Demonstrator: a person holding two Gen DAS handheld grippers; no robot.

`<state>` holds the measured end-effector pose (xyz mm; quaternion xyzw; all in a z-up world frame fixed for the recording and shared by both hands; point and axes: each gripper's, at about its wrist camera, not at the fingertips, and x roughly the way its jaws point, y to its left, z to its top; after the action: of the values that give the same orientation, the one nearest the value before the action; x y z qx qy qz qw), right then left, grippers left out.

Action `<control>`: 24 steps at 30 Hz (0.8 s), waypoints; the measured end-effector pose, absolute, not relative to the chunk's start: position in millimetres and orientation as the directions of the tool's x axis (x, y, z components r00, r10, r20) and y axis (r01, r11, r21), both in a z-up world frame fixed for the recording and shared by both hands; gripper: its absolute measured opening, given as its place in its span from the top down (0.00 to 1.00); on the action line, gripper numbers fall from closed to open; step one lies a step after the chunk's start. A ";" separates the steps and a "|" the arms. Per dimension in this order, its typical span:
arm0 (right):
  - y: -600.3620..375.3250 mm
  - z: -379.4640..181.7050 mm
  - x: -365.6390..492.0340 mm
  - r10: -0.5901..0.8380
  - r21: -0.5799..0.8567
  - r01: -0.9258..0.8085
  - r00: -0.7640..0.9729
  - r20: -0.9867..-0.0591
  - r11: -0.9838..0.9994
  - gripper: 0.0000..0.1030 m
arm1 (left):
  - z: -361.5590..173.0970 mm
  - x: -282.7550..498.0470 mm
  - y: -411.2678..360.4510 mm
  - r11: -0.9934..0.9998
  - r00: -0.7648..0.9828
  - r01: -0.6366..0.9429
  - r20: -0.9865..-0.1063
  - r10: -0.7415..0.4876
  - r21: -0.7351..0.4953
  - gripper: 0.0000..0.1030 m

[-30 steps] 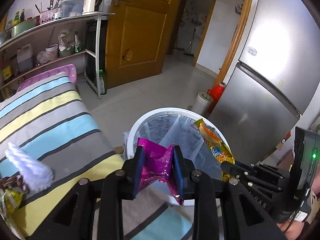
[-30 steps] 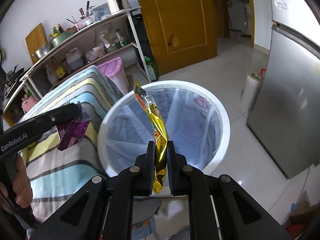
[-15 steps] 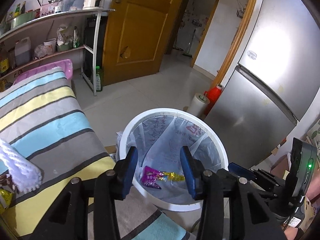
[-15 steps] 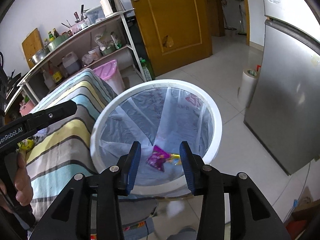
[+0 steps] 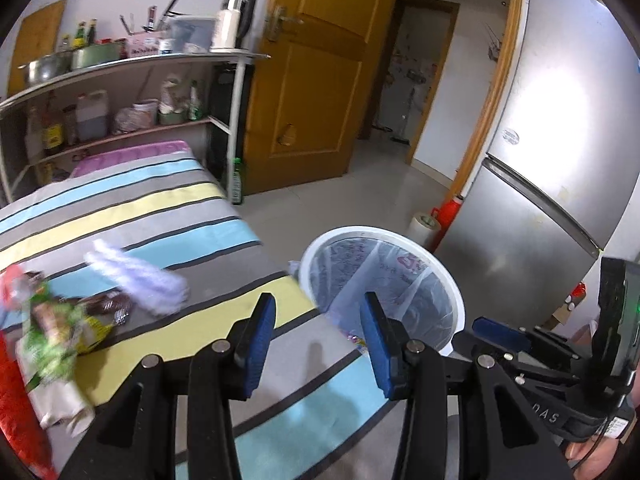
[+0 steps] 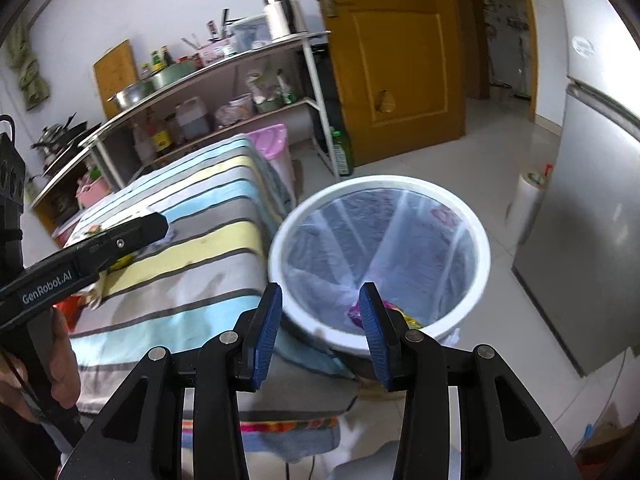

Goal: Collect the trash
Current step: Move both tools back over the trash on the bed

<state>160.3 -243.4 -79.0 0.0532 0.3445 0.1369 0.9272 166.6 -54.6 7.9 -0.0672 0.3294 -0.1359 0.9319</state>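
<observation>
A white round bin (image 5: 454, 294) (image 6: 380, 181) with a clear liner stands on the floor by the striped table (image 5: 160, 236) (image 6: 188, 240). A purple wrapper (image 6: 354, 314) and a yellow one (image 6: 412, 322) lie inside it. My left gripper (image 5: 318, 316) is open and empty above the table's corner. Left of it on the cloth lie a white fluffy piece (image 5: 136, 276), a brown wrapper (image 5: 108, 306) and a blurred green-yellow wrapper (image 5: 56, 332). My right gripper (image 6: 320, 304) is open and empty over the near edge of the bin. The left gripper's fingers (image 6: 120, 240) show side-on.
A metal shelf (image 5: 132, 64) with kitchenware stands behind the table, next to a brown door (image 5: 312, 80). A steel fridge (image 5: 540, 200) rises right of the bin, with a paper roll (image 5: 424, 226) and a red bottle (image 5: 450, 210) at its foot. A pink bin (image 6: 276, 152) and a green bottle (image 6: 342, 156) stand behind the table.
Both grippers opened and let the purple and yellow wrappers drop into the bin. Both then swung left, the left one from over the bin to over the table.
</observation>
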 end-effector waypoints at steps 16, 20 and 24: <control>-172.9 -69.2 127.9 0.451 0.205 -0.417 0.664 -0.596 0.885 0.60 | 4.1 90.3 27.6 0.980 0.798 -0.011 -0.592 -0.113 -0.201 0.56; -153.3 -69.7 125.2 0.482 0.205 -0.460 0.635 -0.604 0.864 0.60 | 1.0 77.2 43.8 0.979 0.801 -0.053 -0.594 -0.078 -0.199 0.56; -136.9 -71.5 124.7 0.506 0.204 -0.498 0.606 -0.614 0.843 0.60 | -0.1 65.3 66.1 0.975 0.806 -0.104 -0.591 -0.032 -0.195 0.52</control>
<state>124.7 -136.9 -71.5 0.0062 0.3444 0.2801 0.8961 65.3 66.1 -0.1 -0.1094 0.3106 0.0188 0.9440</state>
